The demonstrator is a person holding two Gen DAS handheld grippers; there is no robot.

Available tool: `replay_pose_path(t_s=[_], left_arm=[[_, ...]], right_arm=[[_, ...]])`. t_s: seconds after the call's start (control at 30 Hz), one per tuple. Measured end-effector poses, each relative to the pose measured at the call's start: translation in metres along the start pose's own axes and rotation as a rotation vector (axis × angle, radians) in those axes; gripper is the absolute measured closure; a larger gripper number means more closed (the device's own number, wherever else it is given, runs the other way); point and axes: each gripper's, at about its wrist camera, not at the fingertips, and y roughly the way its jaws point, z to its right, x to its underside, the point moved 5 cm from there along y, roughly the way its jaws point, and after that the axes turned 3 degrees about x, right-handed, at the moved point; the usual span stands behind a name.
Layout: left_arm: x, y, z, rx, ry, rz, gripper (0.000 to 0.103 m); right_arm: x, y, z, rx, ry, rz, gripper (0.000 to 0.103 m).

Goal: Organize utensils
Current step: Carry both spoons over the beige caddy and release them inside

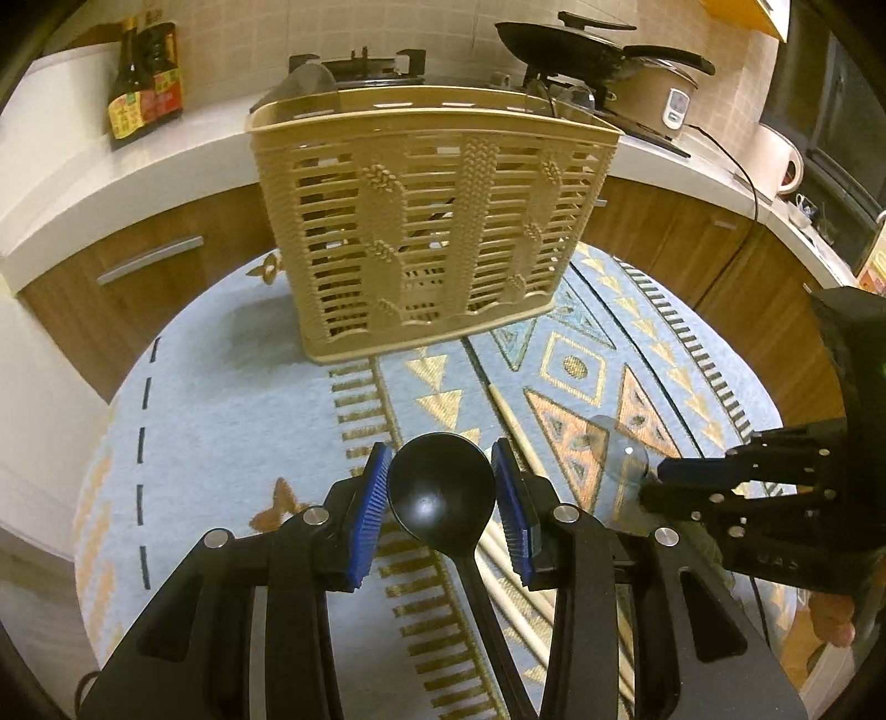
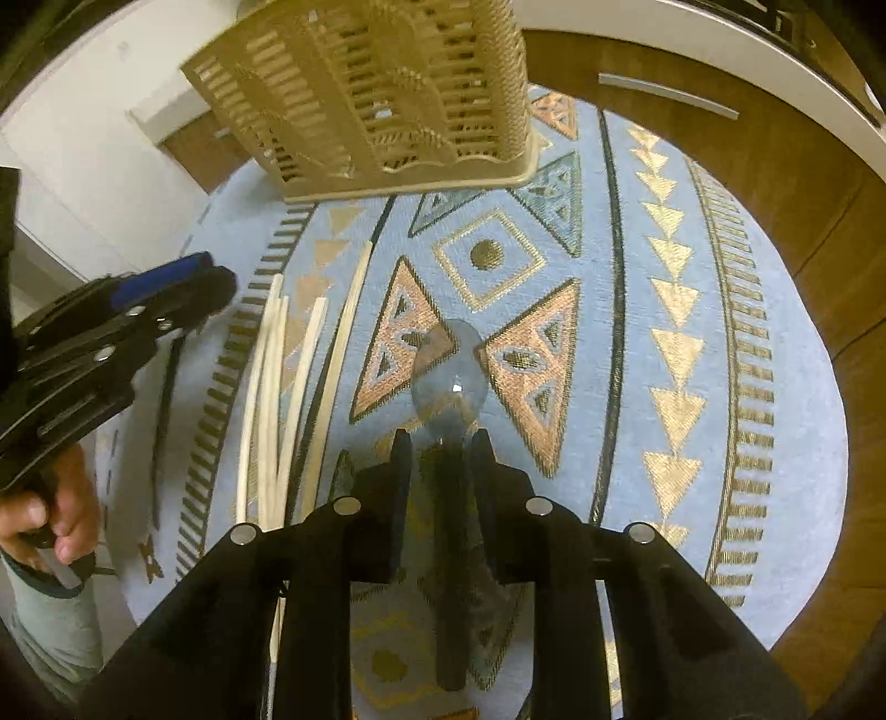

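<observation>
My left gripper (image 1: 443,498) has its blue pads (image 1: 372,493) against the bowl of a black spoon (image 1: 440,490), whose handle trails back under the gripper. In the right wrist view the left gripper (image 2: 183,288) hangs at the left, the black spoon (image 2: 165,399) dangling from it. My right gripper (image 2: 442,448) stands slightly open around the neck of a clear-bowled spoon (image 2: 449,371) that lies on the cloth; small gaps show beside its dark handle. The right gripper (image 1: 656,482) and the clear spoon (image 1: 626,457) also show in the left view. A beige slatted utensil basket (image 1: 432,221) (image 2: 376,99) stands beyond.
Several pale chopsticks (image 2: 277,387) (image 1: 512,426) lie on the round table's blue patterned cloth (image 1: 221,387) (image 2: 609,277) between the grippers. A person's hand (image 2: 50,515) grips the left handle. Behind are wooden cabinets, sauce bottles (image 1: 141,77), a wok (image 1: 576,44) and a rice cooker (image 1: 664,94).
</observation>
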Motion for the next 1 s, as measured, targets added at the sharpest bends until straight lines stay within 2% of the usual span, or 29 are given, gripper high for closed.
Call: replay_pose_path(t_s=[0.1, 0.3, 0.37, 0.4, 0.5, 0.6, 0.73, 0.93, 1.0], left_arm=[[0.002, -0.003, -0.005, 0.006, -0.009, 0.002, 0.067], [0.002, -0.004, -0.009, 0.008, -0.015, 0.004, 0.067], [0.002, -0.005, -0.009, 0.009, -0.016, 0.007, 0.067], [0.003, -0.006, -0.010, 0.010, -0.015, 0.009, 0.067], [0.001, -0.012, -0.011, 0.007, -0.015, 0.024, 0.067], [-0.004, -0.022, -0.013, 0.007, -0.013, 0.051, 0.067], [-0.021, -0.050, -0.015, 0.006, -0.005, 0.121, 0.067], [-0.056, -0.093, -0.014, -0.009, 0.010, 0.246, 0.067], [-0.070, -0.104, -0.014, -0.017, 0.011, 0.283, 0.067]], right_arm=[[-0.009, 0.004, -0.003, 0.033, -0.018, -0.026, 0.083], [-0.024, 0.016, -0.018, 0.166, -0.075, -0.151, 0.083], [-0.028, 0.019, -0.023, 0.201, -0.093, -0.164, 0.088], [-0.028, 0.019, -0.025, 0.209, -0.108, -0.164, 0.092], [-0.030, 0.020, -0.028, 0.187, -0.100, -0.154, 0.093], [-0.027, 0.004, -0.026, 0.130, -0.083, -0.095, 0.093], [-0.035, -0.035, -0.027, 0.046, -0.071, 0.035, 0.093], [-0.061, -0.094, -0.037, -0.012, -0.084, 0.240, 0.093], [-0.064, -0.113, -0.038, -0.016, -0.103, 0.284, 0.093]])
